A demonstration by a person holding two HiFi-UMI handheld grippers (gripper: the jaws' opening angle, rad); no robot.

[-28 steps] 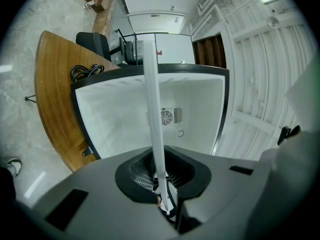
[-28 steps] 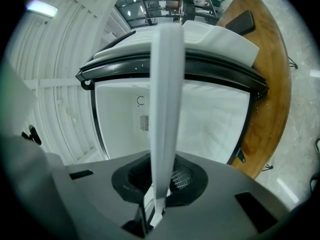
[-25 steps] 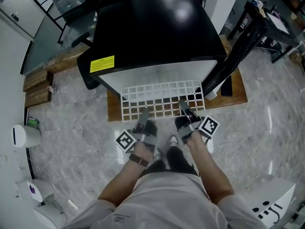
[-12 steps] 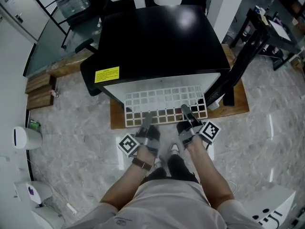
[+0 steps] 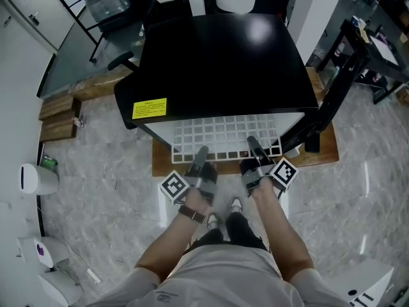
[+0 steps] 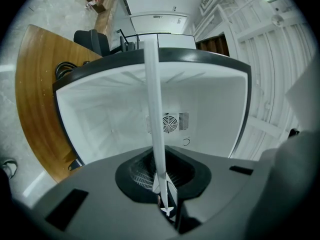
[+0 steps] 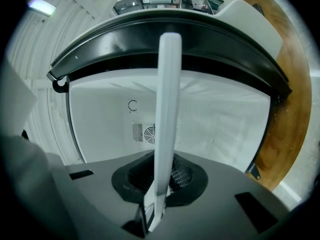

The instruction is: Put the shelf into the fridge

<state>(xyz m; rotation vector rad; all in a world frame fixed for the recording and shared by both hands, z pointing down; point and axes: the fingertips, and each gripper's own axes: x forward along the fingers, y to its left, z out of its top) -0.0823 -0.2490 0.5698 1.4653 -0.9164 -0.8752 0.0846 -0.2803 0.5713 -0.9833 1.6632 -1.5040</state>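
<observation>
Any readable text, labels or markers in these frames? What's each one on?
Yellow label on the fridge top: print too small to read.
Left cube marker on the left gripper: square pattern, no words.
Right cube marker on the right gripper: square pattern, no words.
Nothing else legible.

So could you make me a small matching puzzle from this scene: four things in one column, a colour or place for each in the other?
Things:
1. shelf
2. fridge
3. sticker
4. wooden board

Descriptions:
A. yellow, on the fridge's top near its front corner
B. white grid, clamped by the left gripper and right gripper
C. black on top, white inside
D. brown, flat on the floor beneath the fridge

Pairs: 1-B, 2-C, 3-A, 4-D
</observation>
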